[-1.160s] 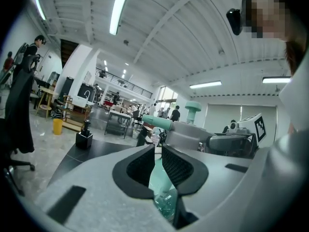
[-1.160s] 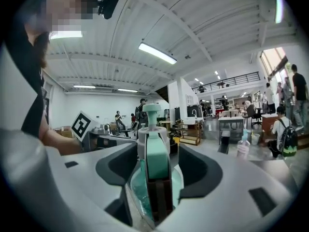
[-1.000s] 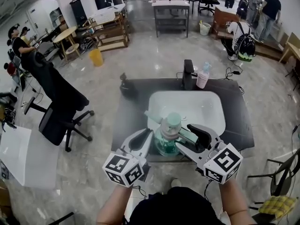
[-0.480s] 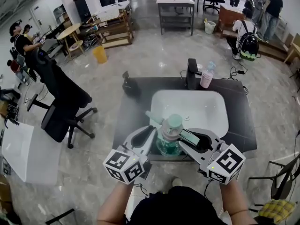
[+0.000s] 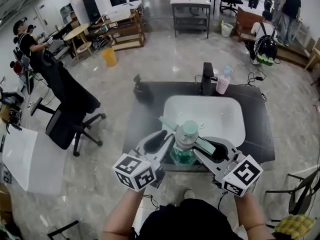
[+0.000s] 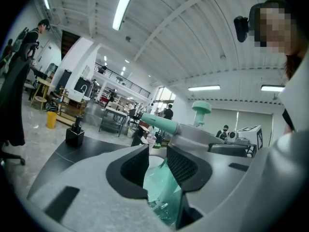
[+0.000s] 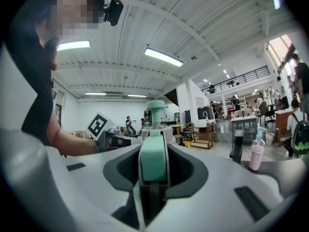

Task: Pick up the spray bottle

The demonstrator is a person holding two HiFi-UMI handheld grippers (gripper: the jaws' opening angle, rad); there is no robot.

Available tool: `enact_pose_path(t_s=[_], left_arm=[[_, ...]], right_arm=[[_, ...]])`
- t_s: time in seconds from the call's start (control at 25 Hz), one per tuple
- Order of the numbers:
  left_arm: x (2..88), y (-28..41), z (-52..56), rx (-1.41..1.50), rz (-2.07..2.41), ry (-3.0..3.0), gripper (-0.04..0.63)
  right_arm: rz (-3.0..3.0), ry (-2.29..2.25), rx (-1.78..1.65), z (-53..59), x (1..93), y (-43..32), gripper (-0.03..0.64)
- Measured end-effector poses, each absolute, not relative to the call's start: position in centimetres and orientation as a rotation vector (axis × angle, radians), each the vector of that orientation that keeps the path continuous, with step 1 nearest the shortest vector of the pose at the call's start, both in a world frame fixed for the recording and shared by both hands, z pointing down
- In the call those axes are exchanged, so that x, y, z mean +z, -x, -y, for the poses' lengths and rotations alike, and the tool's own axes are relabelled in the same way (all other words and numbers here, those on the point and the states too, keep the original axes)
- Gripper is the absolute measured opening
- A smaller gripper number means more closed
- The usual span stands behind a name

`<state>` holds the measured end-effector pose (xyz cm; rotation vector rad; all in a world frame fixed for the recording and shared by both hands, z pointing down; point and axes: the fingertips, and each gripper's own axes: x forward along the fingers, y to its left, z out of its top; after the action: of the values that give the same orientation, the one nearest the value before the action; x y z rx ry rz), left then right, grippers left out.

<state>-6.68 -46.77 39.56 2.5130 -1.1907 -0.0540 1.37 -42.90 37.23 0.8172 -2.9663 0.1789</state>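
From over the person's shoulder, the spray bottle (image 5: 184,143), with a clear green body and a mint cap and nozzle, stands upright at the near edge of the dark grey table (image 5: 150,96), just in front of the shallow white tray (image 5: 220,109). The left gripper (image 5: 166,145) meets it from one side and the right gripper (image 5: 205,148) from the other, both hard against it. I can't tell whether its base is off the table, because the grippers cover it. A pink bottle (image 5: 222,84) stands at the far edge, well apart.

In the left gripper view the dark ribbed pads (image 6: 181,166) are nipped onto the green body. The narrow gap between them is filled with plastic, and the nozzle points off to the left above.

In the right gripper view the jaws are closing with the mint trigger (image 7: 153,158) between them. The pads look pressed to its flanks, and the cap rises just behind.

If I were doing it, I'd let the left grip on the body carry the weight. A trigger is a loose, hinged thing and a poor handle. I'd squeeze it only enough to steady the head, since pressing harder could fire the spray or twist the bottle. Then I'd raise both hands together, straight up and level, so that neither grip levers against the other and the thin plastic doesn't slip.
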Motion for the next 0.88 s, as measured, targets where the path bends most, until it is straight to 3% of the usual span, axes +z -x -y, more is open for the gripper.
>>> enact_pose_path(t_s=[0.44, 0.88], left_arm=[[38.3, 6.1, 46.9, -0.097, 1.171, -2.541, 0.09], [36.3, 5.5, 44.8, -0.088, 1.157, -2.655, 0.015]], right_arm=[[3.018, -0.797, 0.186, 41.4, 36.8, -1.9, 0.113], [3.053, -0.709, 0.129, 38.4, 35.3, -1.2, 0.112]])
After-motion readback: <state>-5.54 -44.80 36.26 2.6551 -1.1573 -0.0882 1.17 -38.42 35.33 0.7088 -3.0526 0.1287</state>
